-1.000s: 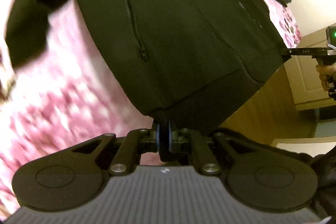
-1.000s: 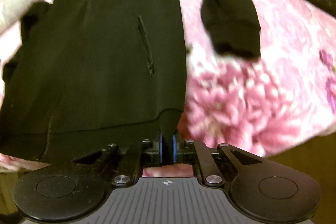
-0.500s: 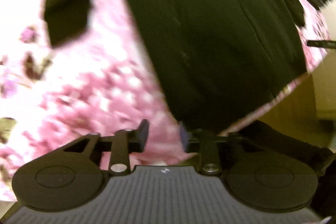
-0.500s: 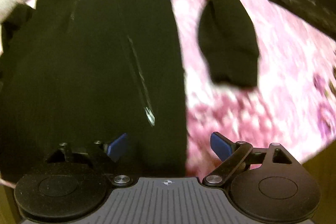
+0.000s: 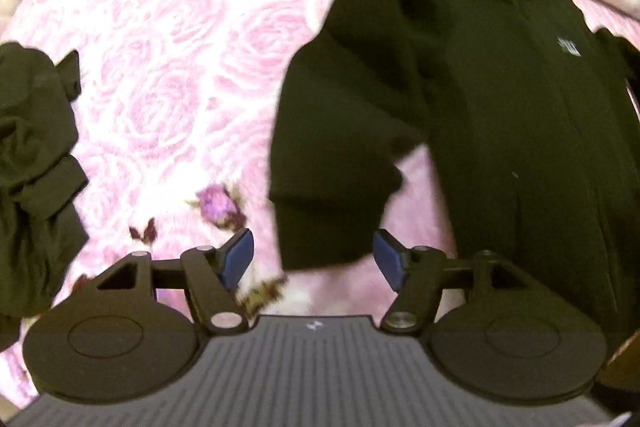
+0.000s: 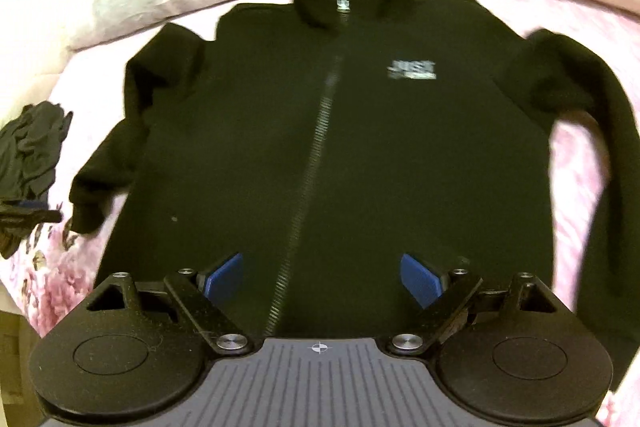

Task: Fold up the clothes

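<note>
The black zip jacket lies flat, front up (zipped, sleeves out) on the bedspread.

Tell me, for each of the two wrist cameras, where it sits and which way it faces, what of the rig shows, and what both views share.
Left wrist: sits behind the left gripper, tilted down at the pink bedspread and the jacket's sleeve cuff; its jaws are opening, empty, blue pads showing.
Right wrist: sits behind the right gripper, facing down over the black jacket and its zipper; jaws wide, holding nothing.
Shared: the jacket, the bedspread, and a dark clothes pile at the left edge.
</note>
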`<state>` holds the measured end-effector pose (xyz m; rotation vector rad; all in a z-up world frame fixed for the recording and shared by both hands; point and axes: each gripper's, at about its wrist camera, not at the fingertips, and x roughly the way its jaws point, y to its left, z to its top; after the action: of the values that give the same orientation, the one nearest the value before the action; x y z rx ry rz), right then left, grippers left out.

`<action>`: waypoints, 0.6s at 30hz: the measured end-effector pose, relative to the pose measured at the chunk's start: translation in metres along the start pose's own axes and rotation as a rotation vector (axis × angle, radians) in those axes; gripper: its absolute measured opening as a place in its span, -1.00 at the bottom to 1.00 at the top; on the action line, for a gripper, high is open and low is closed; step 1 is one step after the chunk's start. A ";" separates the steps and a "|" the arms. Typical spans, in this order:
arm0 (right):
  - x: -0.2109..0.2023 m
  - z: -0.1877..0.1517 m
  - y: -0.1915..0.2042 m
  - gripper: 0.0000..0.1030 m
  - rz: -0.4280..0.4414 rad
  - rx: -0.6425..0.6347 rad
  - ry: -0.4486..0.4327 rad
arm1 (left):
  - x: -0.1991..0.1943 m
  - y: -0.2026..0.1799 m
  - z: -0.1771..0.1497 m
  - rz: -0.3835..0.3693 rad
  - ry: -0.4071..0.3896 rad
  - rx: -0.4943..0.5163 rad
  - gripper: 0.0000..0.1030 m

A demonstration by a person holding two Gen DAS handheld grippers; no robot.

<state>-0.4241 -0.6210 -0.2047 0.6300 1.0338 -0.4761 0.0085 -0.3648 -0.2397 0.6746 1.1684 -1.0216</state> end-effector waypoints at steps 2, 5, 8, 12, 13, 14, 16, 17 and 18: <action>0.010 0.006 0.019 0.72 -0.009 -0.006 -0.001 | 0.018 0.011 0.004 -0.047 0.032 -0.012 0.03; 0.023 0.012 0.041 0.72 -0.037 0.003 -0.006 | 0.047 0.023 0.005 -0.114 0.101 0.003 -0.64; 0.035 0.020 0.069 0.72 -0.062 0.021 0.016 | 0.044 0.032 0.008 -0.154 0.095 0.084 -0.88; 0.041 0.030 0.105 0.72 -0.059 0.019 0.012 | -0.021 0.075 0.021 -0.027 -0.021 0.193 -0.89; 0.044 0.033 0.114 0.72 -0.060 0.015 0.013 | -0.038 0.091 0.024 0.024 -0.050 0.204 -0.89; 0.048 0.035 0.123 0.72 -0.060 0.011 0.015 | -0.056 0.106 0.027 0.076 -0.079 0.215 -0.89; 0.053 0.040 0.137 0.72 -0.055 -0.001 0.022 | -0.076 0.134 0.030 0.252 -0.111 0.277 -0.89; 0.056 0.043 0.144 0.72 -0.052 -0.006 0.025 | -0.081 0.148 0.032 0.305 -0.112 0.269 -0.88; 0.059 0.046 0.151 0.72 -0.053 -0.016 0.026 | -0.082 0.162 0.033 0.306 -0.101 0.227 -0.85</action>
<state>-0.2736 -0.5464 -0.2024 0.5973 1.0798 -0.5068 0.1645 -0.3030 -0.1638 0.9391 0.8365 -0.9224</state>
